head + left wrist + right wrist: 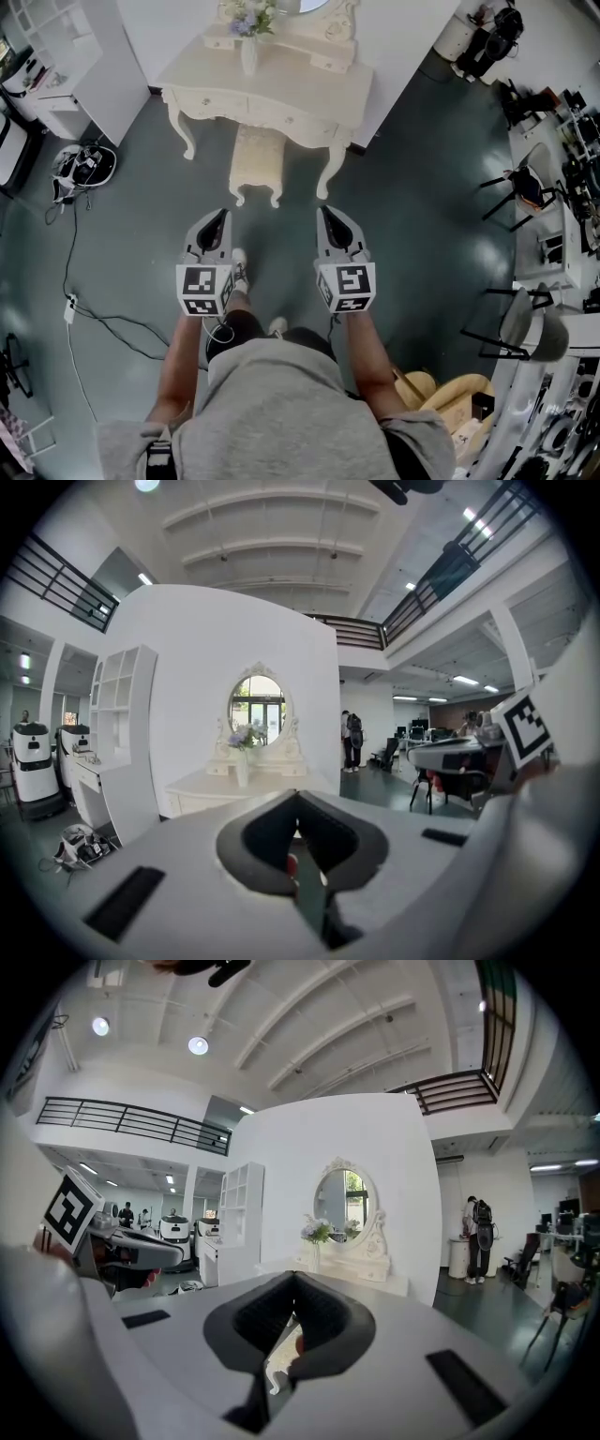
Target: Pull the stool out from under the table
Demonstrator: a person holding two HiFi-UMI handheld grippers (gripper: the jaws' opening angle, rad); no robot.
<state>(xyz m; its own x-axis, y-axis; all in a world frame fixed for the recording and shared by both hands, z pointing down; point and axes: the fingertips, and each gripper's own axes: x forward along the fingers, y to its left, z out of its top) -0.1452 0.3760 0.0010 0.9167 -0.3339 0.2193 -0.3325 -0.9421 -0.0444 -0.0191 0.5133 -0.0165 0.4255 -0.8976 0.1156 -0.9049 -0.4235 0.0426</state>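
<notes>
The cream stool (255, 165) stands half tucked under the cream dressing table (309, 94), its near end and two front legs sticking out toward me. My left gripper (222, 215) and right gripper (325, 211) hover side by side over the floor just short of the stool, both shut and empty. In the left gripper view the shut left gripper (298, 797) points at the table (202, 786) and its oval mirror. In the right gripper view the shut right gripper (295, 1277) points the same way, and a cream bit of the stool (276, 1367) shows below it.
A vase of flowers (248, 49) stands on the table. White shelving (70, 56) is at the left, with a headset (80, 165) and cables (103, 319) on the floor. Black chairs (520, 187) and desks line the right. The person's shoes (240, 270) are below the grippers.
</notes>
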